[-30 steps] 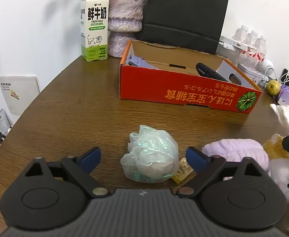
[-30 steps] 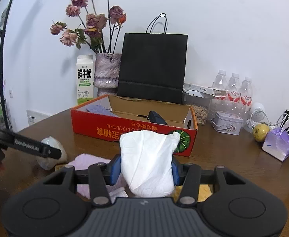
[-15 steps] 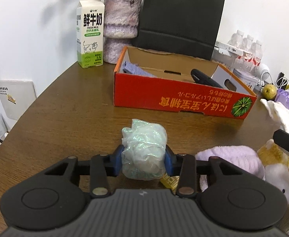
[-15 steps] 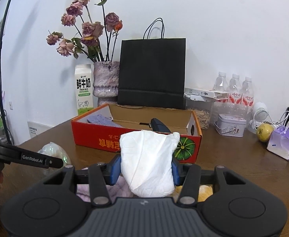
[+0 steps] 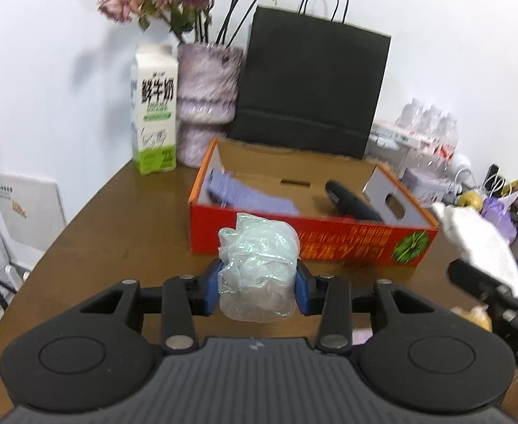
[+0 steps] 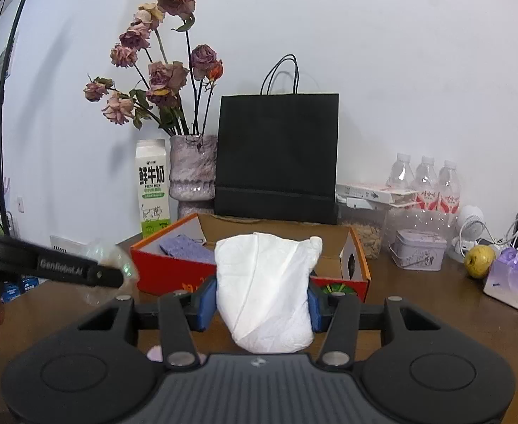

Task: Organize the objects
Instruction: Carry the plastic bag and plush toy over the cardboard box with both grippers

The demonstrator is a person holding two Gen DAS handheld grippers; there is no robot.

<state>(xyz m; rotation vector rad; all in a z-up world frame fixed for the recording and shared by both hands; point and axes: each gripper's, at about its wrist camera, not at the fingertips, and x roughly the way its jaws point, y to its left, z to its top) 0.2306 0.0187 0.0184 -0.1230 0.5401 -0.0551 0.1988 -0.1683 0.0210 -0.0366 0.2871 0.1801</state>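
My left gripper (image 5: 257, 289) is shut on a crumpled clear plastic bag (image 5: 259, 265), held above the brown table (image 5: 124, 233). My right gripper (image 6: 261, 302) is shut on a white folded cloth (image 6: 264, 289), also lifted off the table. Ahead of both stands an open red cardboard box (image 5: 312, 243) (image 6: 174, 275) holding a purple cloth (image 5: 248, 196) (image 6: 186, 249) and a black object (image 5: 350, 199). In the left wrist view the right gripper with its white cloth (image 5: 478, 243) shows at the right edge. The left gripper's black finger (image 6: 46, 265) crosses the right wrist view at left.
Behind the box stand a milk carton (image 5: 154, 127), a vase of dried roses (image 5: 205, 106) and a black paper bag (image 5: 308, 88). Water bottles (image 6: 423, 187), a tin (image 6: 419, 252), a green fruit (image 6: 478, 261) and a purple pouch (image 6: 510, 277) crowd the right side. A plush toy (image 5: 471, 316) lies low right.
The left gripper closed on the plastic bag and lifted it off the table toward the box. The right gripper rose a little with the white cloth still in it.
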